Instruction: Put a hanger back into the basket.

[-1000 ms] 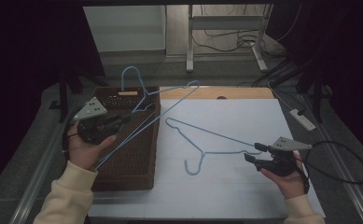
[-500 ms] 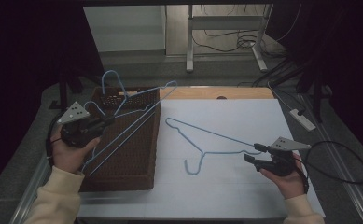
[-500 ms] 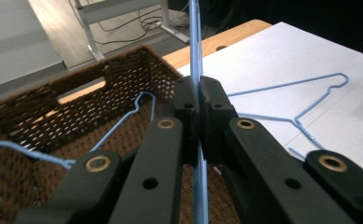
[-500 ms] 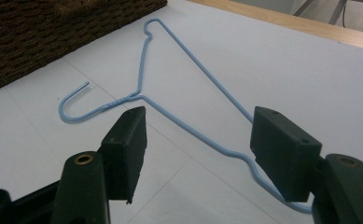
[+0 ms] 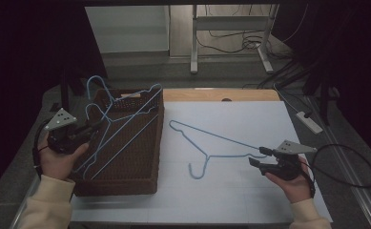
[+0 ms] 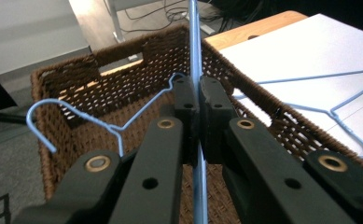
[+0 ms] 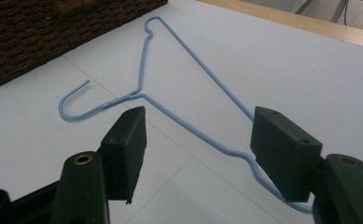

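item, far left: left gripper [image 5: 90, 130], black, two-jawed, with a grey three-cornered plate on top, held in the person's left hand [image 5: 59, 160] at the left rim of the basket. its jaws were clenched on the wire of a light-blue wire coat hanger [image 5: 126, 121]; in the left gripper view the pads met on either side of that thin wire [image 6: 195, 56], which ran straight up between them.

item: dark brown woven wicker basket [image 5: 145, 176], rectangular, with a handle cut-out in its far wall, standing on the left part of the table. the gripped hanger lay tilted over it, one end toward the far right corner. a second light-blue hanger hook [image 5: 93, 86] rose above the far left corner.

item: white sheet-covered table top [image 5: 250, 200], with a bare wooden strip along the far edge.

item: another light-blue wire coat hanger [image 5: 207, 143], lying flat on the white surface, well apart from the basket, its hook toward the near side.

item, right: right gripper [image 5: 258, 157], same make, in the right hand [image 5: 293, 183]. its jaws were released, standing wide, and the flat hanger's corner [image 7: 244, 156] lay between them, unpinched.
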